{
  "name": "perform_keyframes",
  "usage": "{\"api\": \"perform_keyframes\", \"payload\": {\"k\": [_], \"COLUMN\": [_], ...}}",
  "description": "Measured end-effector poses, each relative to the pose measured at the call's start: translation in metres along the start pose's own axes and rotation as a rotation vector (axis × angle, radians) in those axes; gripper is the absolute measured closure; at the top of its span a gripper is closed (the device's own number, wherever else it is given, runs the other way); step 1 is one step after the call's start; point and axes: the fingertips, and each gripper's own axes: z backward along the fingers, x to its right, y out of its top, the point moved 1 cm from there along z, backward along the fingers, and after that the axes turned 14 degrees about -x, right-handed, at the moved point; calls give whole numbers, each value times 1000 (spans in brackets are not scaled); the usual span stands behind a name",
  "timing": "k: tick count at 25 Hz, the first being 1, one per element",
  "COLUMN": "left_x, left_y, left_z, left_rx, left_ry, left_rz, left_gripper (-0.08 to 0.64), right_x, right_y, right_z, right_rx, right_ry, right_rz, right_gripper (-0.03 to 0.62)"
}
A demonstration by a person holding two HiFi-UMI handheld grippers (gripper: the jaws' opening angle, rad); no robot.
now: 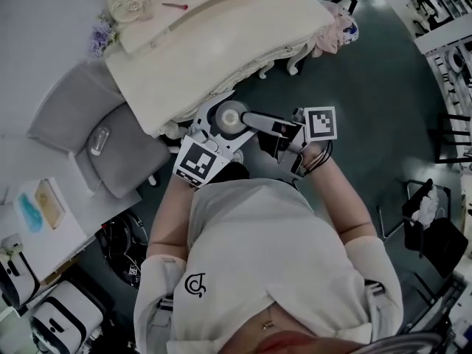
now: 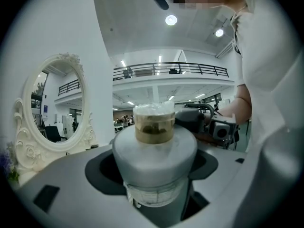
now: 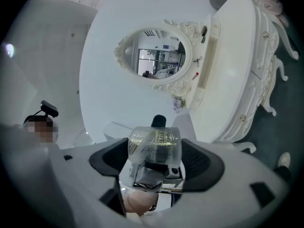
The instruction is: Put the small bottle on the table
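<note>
Small bottle (image 2: pixel 154 151) is sitting between the jaws of the left gripper (image 2: pixel 153 167), which are pressing in on its pale grey body from both sides. Its clear cap (image 2: pixel 153 109) is rising above those jaws over a gold-brown neck. The right gripper (image 3: pixel 155 164) is reaching in from the opposite side, and in the right gripper view its two dark pads (image 3: pixel 108 161) are lying against either side of that same clear cap (image 3: pixel 155 144), so both claws are pinching the one bottle between them.

From the head view, the left gripper (image 1: pixel 223 126) and the right gripper (image 1: pixel 256 121) are meeting tip to tip in front of the person's chest, with the bottle (image 1: pixel 231 115) showing as a pale round shape where they join. The bottle is hanging in the air over the dark floor (image 1: pixel 369 87), touching no surface.

The white table (image 1: pixel 221 35) is standing just beyond the tips of both claws, its carved edge near the left gripper. An oval mirror (image 2: pixel 54 103) is standing to the left of the left gripper's jaws, and it is appearing above and ahead of the right gripper's jaws (image 3: pixel 154 53). A grey chair (image 1: pixel 110 146) is sitting off to the outer side of the left gripper.
</note>
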Motion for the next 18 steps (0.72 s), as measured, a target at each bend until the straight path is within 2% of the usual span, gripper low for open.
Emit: {"api": "perform_keyframes", "payload": {"k": [9,14,18], "left_x": [-89,-129,-167], "left_y": [-2,-4,-2], "left_z": [-25,-47,-70], "left_rx": [-7,-24,-38], "left_ry": [17,80,159], "left_rz": [31,58,86], "left_gripper": [209,209,209], "right_x": [25,42,56], "right_y": [84,124,166], "right_z": [-29,-34,-33], "right_rx": [-32,-98,-171], "right_ry": [-4,14,35], "right_rz": [-16,-26,-23], "right_gripper": [242,242,242]}}
